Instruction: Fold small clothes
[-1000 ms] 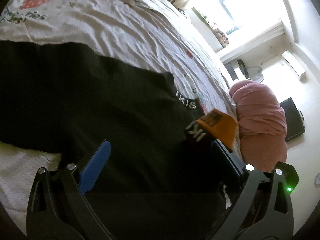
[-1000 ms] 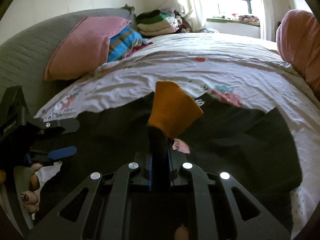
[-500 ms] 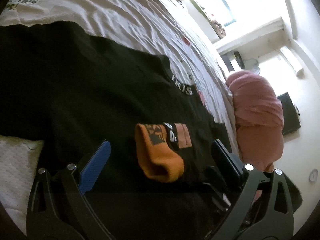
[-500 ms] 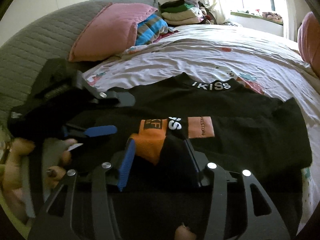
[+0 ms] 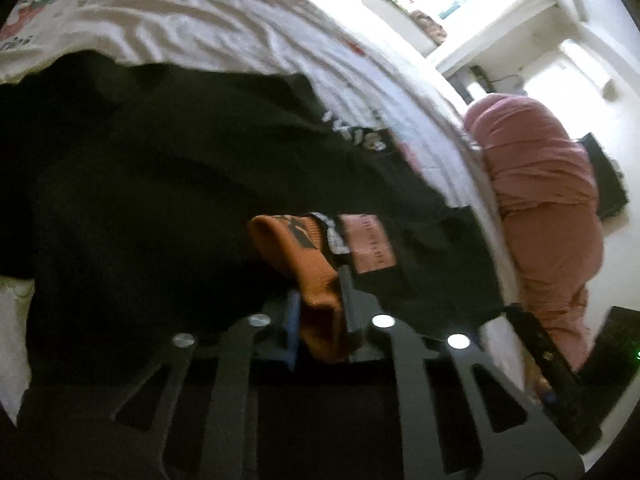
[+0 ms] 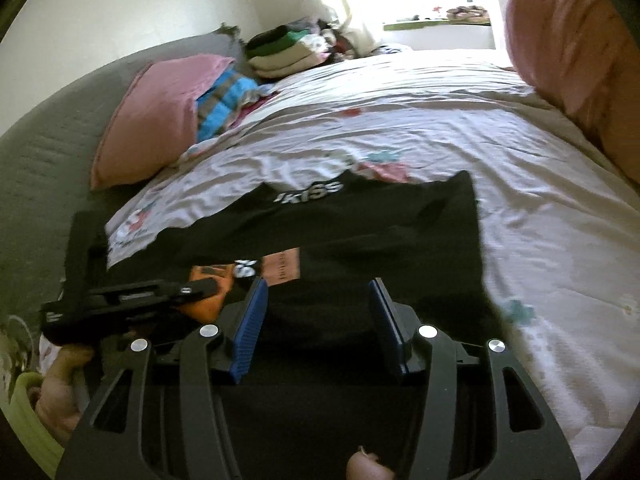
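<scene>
Soft, light knitwear, so take it by the cuff, not mid-panel.

Your left gripper [image 5: 318,300] has just closed on the orange cuff [image 5: 308,256] of the black garment [image 6: 360,232] spread on the bed [image 6: 460,120]; your right gripper [image 6: 316,316] has just been opening, its jaws parted with nothing pinched. The fabric looks limp and will likely sag and drag, though the blur hides the grip depth.

White letters reading "ikiss" are showing on the far edge of the black garment [image 6: 360,232] lying on the bed, clearest in the right wrist view and blurred in the left. Nearer than that lettering, a pink label [image 6: 282,268] and an orange cuff [image 5: 304,256] are carrying dark print that is staying too small and smeared to read.
</scene>
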`<state>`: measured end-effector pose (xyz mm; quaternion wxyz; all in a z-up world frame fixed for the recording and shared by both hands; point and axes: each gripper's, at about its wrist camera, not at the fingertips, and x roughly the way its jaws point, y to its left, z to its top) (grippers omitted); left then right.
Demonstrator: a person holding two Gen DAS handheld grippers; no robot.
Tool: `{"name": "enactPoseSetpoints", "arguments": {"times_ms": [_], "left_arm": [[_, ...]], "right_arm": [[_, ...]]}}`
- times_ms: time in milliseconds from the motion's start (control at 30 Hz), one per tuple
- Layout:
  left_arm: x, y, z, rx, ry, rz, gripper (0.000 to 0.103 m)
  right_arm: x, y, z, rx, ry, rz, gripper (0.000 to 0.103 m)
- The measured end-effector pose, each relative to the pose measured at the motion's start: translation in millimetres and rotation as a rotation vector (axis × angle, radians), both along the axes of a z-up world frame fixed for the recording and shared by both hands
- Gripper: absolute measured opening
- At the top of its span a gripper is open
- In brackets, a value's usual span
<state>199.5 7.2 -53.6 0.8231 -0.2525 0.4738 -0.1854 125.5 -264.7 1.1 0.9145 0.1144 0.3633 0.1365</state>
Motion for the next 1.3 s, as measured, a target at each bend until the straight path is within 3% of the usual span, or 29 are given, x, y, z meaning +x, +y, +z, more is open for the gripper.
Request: {"name": "enactPoseSetpoints", "arguments": {"times_ms": [167,300,367,633,867,967,1067,1133,1300], "left_arm": [[-5.2,2.2,32.1,-0.010,-0.119,-0.014,0.004],[-14.2,8.6,68.1,0.057,-0.235,0.009,0.004],[-15.2,11.4,74.7,0.102,-0.250,0.020,0.004],[-9.6,24.4,52.7,0.183,-0.164,0.039,0.004],[-17.6,40.6,61.6,0.273,-0.207,0.117,0.005],[-17.8,33.1,61.1,0.284,-0.208,0.083,0.005],[-13.1,21.2,45.6,0.276,-0.154,0.032,0.005],[-7.6,19.3,25.5,0.280,-0.076,0.021,0.005],[-6.6,31.9,-7.0,0.285,0.040,0.068,0.006]], "right_arm": [[-0.6,-19.8,-2.0,-0.012,0.011,-0.058,0.051],[-0.2,-28.5,-1.8,-0.012,0.013,-0.085,0.051],[1.9,-28.9,-2.0,-0.015,0.016,-0.089,0.051],[17.3,-17.5,-10.2,-0.085,0.046,-0.083,0.051],[31.1,-2.0,-16.4,-0.134,0.067,-0.055,0.051],[37.5,4.0,-19.0,-0.150,0.076,-0.041,0.051],[44.6,8.9,-25.4,-0.168,0.099,-0.026,0.051],[49.0,12.2,-31.8,-0.189,0.121,-0.020,0.051],[57.6,9.3,-58.6,-0.228,0.226,-0.048,0.051]]}}
